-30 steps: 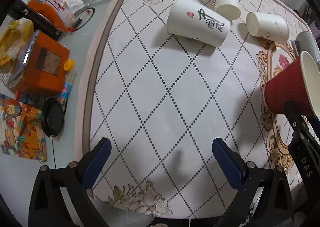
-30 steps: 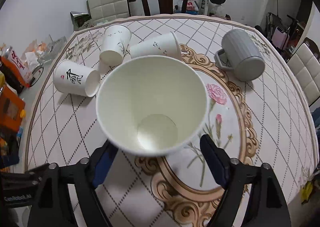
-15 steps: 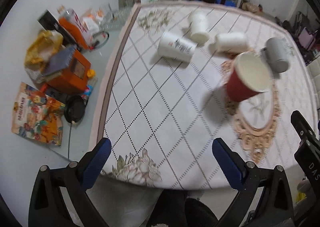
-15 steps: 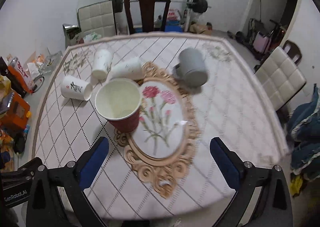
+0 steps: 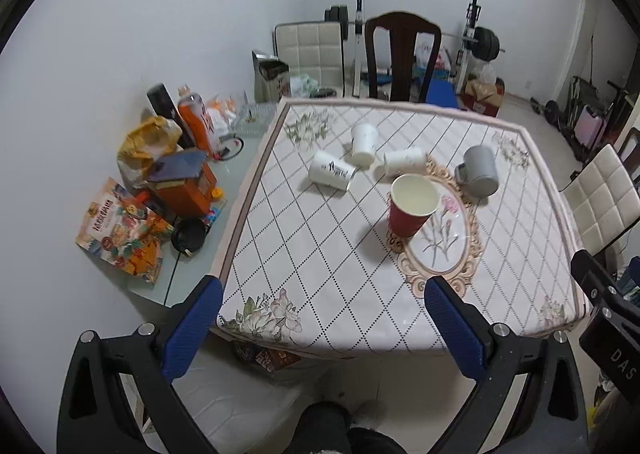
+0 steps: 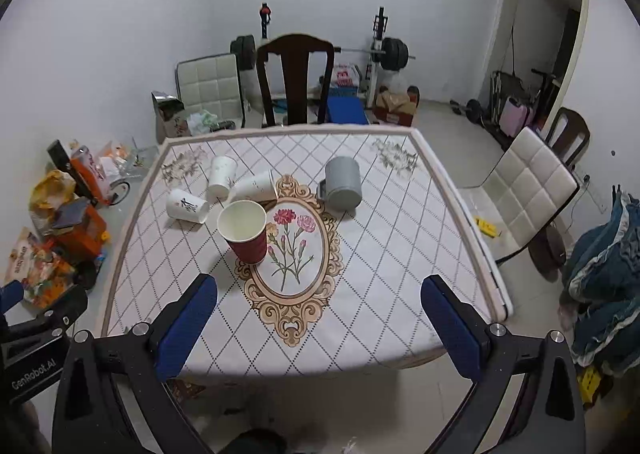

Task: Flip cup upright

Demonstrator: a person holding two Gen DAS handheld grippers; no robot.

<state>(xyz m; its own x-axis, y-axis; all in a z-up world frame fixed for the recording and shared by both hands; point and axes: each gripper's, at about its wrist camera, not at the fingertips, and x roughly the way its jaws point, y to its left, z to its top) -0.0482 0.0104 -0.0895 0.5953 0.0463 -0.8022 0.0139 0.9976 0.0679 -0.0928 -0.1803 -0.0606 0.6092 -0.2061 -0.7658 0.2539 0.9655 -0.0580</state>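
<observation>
Both tongs hang wide and empty, well back from the table (image 6: 400,254): left gripper (image 5: 320,318), right gripper (image 6: 320,314). The red cup (image 6: 244,232) stands upright, mouth up, at the left edge of the floral oval, so that flip looks done. Behind it three white cups (image 6: 187,205) lie on their sides, and a grey mug (image 6: 342,187) lies tipped; these may be left. The red cup looks like ribbed paper, tapered, pale inside; the mug is fluted, with a handle
</observation>
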